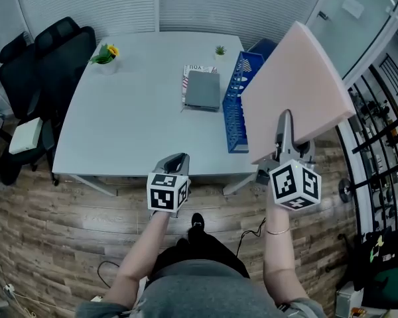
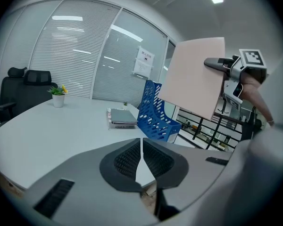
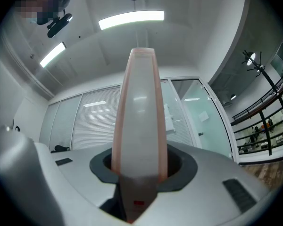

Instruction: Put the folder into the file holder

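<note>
My right gripper (image 1: 286,121) is shut on a thick pink folder (image 1: 295,88), held up in the air over the table's right end and tilted up to the right. Seen edge-on in the right gripper view, the folder (image 3: 139,126) fills the gap between the pads. The blue mesh file holder (image 1: 237,101) stands on the white table (image 1: 132,121) just left of the folder; it appears again as the file holder (image 2: 153,114) in the left gripper view. My left gripper (image 1: 176,164) hangs at the table's near edge, shut and holding nothing; its pads (image 2: 142,160) meet.
A grey book on a stack of papers (image 1: 201,88) lies left of the file holder. A small yellow-flowered plant (image 1: 106,55) and a tiny green plant (image 1: 219,50) stand at the back. Black office chairs (image 1: 46,65) are at the left. A railing (image 1: 378,111) runs along the right.
</note>
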`<state>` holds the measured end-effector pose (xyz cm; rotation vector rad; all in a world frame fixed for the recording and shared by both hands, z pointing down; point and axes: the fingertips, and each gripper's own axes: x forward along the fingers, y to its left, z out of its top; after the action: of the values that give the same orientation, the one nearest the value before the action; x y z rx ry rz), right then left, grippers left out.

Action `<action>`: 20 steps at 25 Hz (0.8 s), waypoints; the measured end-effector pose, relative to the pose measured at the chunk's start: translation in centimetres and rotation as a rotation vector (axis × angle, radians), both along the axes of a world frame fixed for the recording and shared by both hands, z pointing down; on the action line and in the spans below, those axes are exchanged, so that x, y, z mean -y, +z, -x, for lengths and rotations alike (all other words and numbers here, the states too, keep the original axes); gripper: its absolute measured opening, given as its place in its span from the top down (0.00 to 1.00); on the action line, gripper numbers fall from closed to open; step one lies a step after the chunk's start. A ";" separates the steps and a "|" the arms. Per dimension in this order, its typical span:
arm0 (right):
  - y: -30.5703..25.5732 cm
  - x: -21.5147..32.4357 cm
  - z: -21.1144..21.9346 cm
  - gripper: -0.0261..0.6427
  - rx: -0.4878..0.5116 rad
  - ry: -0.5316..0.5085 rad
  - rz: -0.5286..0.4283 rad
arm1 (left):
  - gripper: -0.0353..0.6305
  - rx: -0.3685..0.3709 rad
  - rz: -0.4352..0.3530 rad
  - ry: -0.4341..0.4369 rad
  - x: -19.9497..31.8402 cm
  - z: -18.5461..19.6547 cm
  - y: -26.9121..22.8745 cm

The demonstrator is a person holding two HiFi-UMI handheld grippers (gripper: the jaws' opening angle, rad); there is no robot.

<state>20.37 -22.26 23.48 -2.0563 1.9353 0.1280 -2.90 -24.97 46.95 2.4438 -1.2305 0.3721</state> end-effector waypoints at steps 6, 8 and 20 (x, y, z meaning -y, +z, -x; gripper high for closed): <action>0.1 3.0 -0.5 0.72 -0.015 -0.008 0.006 | 0.90 -0.010 0.016 -0.031 2.0 0.1 0.4; 0.1 4.0 -0.6 0.72 -0.018 -0.010 0.007 | 0.90 -0.008 0.020 -0.042 2.4 0.3 0.5; 1.4 9.2 -1.6 0.72 -0.010 -0.030 0.012 | 0.90 -0.001 0.043 -0.119 4.9 1.1 1.4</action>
<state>21.94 -31.41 24.89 -2.0368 1.9774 0.1204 -3.97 -29.86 48.37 2.3212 -1.3463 0.3594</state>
